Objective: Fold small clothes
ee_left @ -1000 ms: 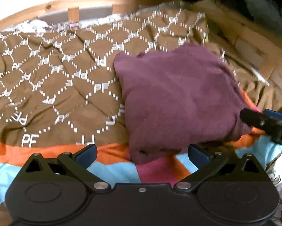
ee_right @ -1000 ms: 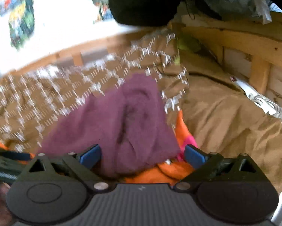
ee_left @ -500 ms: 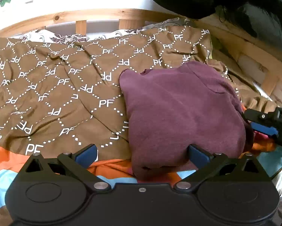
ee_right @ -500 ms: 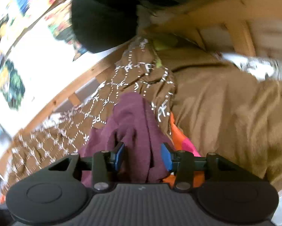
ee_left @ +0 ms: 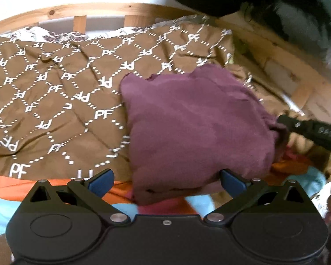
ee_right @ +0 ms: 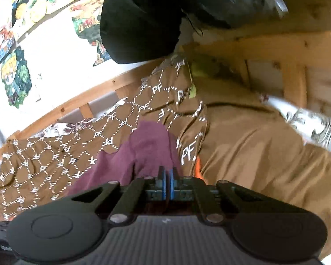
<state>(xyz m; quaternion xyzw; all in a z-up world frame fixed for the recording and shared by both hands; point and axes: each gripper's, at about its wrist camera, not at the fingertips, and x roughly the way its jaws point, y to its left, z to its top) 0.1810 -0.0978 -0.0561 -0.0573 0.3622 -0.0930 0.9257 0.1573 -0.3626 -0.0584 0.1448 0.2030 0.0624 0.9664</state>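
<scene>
Right wrist – gripper (ee_right: 168,182) seemingly pinching garment (ee_right: 147,145).

Site: home bedroom, likely a child's | Evidence: wooden slatted bed frame (ee_left: 81,23) enclosed the sleeping surface | brown "PF"-patterned quilt (ee_left: 55,101) was spread over it | floral pillow (ee_left: 52,35) lay at the rail | cartoon posters (ee_right: 15,75) were fixed to white wall (ee_right: 59,66)

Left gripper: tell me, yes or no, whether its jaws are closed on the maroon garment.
No. The left gripper stands with its blue pads wide apart, the near edge of the maroon garment lying loose between them.
</scene>
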